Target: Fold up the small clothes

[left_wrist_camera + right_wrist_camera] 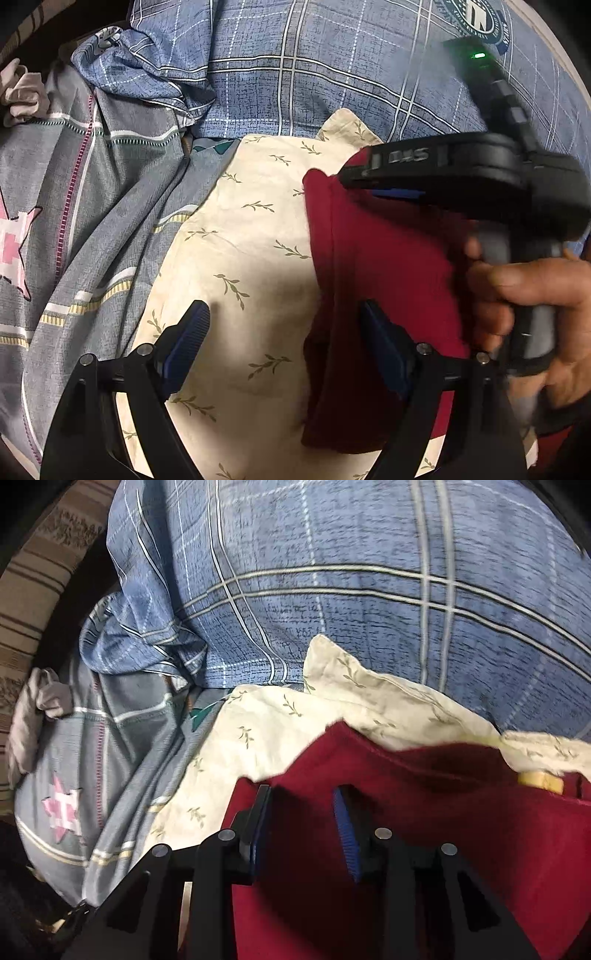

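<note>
Two tongs are over the bed, and both stand spread with nothing pinched. The left tongs (284,343) hover above a cream leaf-print cloth (240,236), and the red garment (388,266) lies on that cloth. The garment's left edge runs up between the two blue pads, so the right pad sits over red fabric and the left pad over cream. From the left wrist view, the right tongs (354,177) come in from the right side, held in the person's hand (524,302), with the tip just at the garment's upper corner. From the right wrist view, the right tongs (304,830) have their pads parted directly above the red garment (461,830), near its raised upper edge; whether they touch the fabric cannot be told. Blue checked bedding (351,590) fills the background, with a grey striped sheet (92,184) at left.
</note>
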Demonstrator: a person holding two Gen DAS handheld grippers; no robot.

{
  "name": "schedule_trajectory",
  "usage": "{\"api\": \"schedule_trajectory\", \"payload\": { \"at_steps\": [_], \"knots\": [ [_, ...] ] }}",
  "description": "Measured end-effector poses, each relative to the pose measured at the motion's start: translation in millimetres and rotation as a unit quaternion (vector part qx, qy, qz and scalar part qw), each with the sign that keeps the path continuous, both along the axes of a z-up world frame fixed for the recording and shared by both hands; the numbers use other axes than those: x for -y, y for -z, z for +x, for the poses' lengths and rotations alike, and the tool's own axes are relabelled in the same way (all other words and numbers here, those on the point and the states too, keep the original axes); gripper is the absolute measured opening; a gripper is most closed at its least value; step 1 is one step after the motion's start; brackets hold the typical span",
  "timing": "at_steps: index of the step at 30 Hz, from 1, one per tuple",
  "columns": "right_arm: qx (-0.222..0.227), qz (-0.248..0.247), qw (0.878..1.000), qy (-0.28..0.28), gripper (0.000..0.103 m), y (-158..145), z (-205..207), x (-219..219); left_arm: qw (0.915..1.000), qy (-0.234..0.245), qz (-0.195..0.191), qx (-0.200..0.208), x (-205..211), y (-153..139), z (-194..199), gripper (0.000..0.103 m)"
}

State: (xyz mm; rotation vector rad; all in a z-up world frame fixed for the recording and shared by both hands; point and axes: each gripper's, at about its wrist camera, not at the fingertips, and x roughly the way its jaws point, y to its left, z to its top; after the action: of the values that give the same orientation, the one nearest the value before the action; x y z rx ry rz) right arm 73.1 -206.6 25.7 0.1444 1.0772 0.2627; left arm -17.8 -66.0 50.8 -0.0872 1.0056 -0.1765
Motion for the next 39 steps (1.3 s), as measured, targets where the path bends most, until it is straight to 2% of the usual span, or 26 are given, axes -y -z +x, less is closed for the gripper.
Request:
{"api": "schedule_trajectory", "payload": {
  "at_steps": [2, 7, 10, 13, 17, 24, 25, 27, 29, 32, 39],
  "knots": [
    [0.006, 0.007, 1.000, -0.004, 0.049, -9.3, -9.9, 2.3, 1.0000, 0.000, 0.001, 0.002, -0.8, -0.2, -0.7, 0.084],
    [0.014, -0.002, 1.000, -0.024, 0.065, -24.2, -26.3, -6.3, 1.0000, -0.004, 0.003, 0.004, -1.3, -1.0, -3.3, 0.084],
    [0.016, -0.028, 0.999, -0.035, 0.073, -26.7, -24.5, -19.1, 1.0000, -0.005, 0.001, 0.004, -2.1, -1.1, -5.1, 0.084],
    [0.008, -0.065, 0.997, -0.041, 0.074, -17.9, -14.4, -36.0, 1.0000, -0.007, -0.005, -0.002, -3.3, -1.1, -4.2, 0.084],
    [-0.003, -0.088, 0.995, -0.039, 0.074, -0.1, -4.0, -45.7, 0.9999, -0.006, -0.007, -0.005, -3.3, -0.5, -1.5, 0.084],
    [0.011, -0.091, 0.995, -0.035, 0.075, 7.7, -4.9, -46.8, 1.0000, -0.006, -0.004, -0.005, -1.0, 0.4, 0.3, 0.085],
    [0.012, -0.092, 0.995, -0.034, 0.072, 7.8, -5.6, -46.0, 1.0000, -0.006, -0.003, -0.005, -0.7, 0.5, 0.3, 0.085],
    [0.016, -0.100, 0.994, -0.034, 0.059, 5.8, -7.7, -44.7, 1.0000, -0.006, -0.004, -0.005, -0.8, 1.1, 1.5, 0.085],
    [0.020, -0.093, 0.994, -0.044, 0.035, 0.8, -11.4, -43.3, 0.9999, -0.006, -0.007, -0.008, -1.8, 1.4, 2.1, 0.085],
    [0.029, -0.069, 0.996, -0.050, 0.017, -12.2, -17.4, -36.4, 0.9999, -0.005, -0.014, -0.009, -2.9, 1.1, 2.5, 0.085],
    [0.045, 0.003, 0.998, -0.041, 0.014, -36.0, -24.1, -13.8, 0.9986, 0.013, -0.050, -0.007, -0.6, -4.0, 0.2, 0.085]
  ]
}}
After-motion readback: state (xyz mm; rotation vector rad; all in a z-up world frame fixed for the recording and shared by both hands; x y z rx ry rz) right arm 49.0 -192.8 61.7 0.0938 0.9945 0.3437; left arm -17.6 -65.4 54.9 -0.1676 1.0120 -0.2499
